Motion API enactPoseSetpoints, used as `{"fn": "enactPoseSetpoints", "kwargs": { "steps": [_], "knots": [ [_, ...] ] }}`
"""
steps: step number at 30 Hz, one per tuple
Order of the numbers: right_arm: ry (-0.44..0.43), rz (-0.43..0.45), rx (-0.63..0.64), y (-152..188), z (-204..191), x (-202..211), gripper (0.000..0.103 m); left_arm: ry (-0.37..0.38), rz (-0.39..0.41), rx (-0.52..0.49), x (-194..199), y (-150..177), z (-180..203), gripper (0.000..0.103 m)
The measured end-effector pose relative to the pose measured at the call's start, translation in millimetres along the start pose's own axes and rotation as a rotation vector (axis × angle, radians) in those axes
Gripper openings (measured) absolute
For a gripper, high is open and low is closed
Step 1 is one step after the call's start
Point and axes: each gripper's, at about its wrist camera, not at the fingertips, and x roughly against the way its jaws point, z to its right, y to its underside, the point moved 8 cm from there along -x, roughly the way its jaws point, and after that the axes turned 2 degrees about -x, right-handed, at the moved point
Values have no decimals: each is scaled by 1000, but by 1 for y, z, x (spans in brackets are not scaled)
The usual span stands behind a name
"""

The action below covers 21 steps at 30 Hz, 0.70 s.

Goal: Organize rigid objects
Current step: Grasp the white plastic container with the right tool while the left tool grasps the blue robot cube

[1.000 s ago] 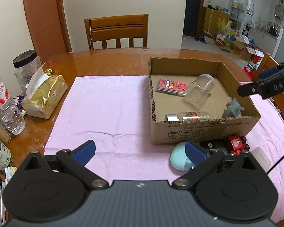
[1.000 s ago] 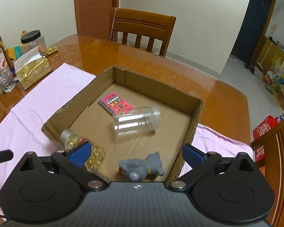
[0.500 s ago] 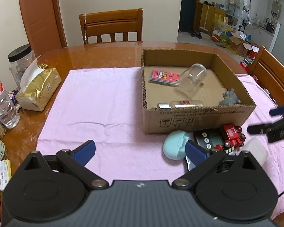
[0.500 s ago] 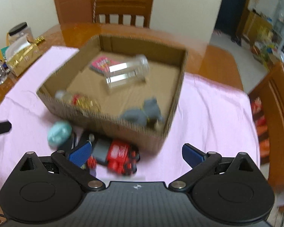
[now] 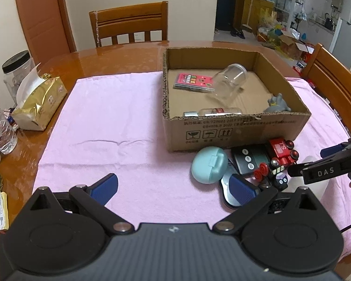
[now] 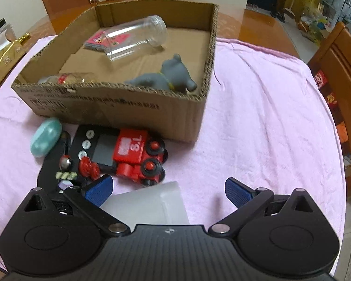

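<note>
A red toy train (image 6: 138, 157) of hard plastic lies on the pink cloth (image 6: 257, 117), just before my cardboard box (image 6: 119, 107), touching a black flat device (image 6: 96, 147). My right claw (image 6: 168, 188) hangs wide open over a white box (image 6: 149, 201), holding nothing; my left claw (image 5: 173, 187) is also wide open and empty. Only the left view shows the round teal case's (image 5: 209, 165) clasp.

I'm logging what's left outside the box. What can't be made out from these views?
- White container: right wrist view, near end hidden by the right gripper; shape unclear.
- Dark flat item: left wrist view, under the left gripper finger and red train.
- Small bottle: box wall hides it.
</note>
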Motion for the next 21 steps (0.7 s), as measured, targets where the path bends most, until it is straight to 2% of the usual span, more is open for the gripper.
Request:
{"fn": "enactPoseSetpoints", "kwargs": {
  "steps": [10,16,21],
  "knots": [
    [-14,-47,29,27,13,11,103,23,-19,-55,-10,-6,19,101],
    [-18,-74,87,43,7,17,103,55,-19,-99,-15,-12,38,101],
    [-2,-84,80,56,19,24,103,89,-17,-145,-19,-16,57,101]
  ]
}}
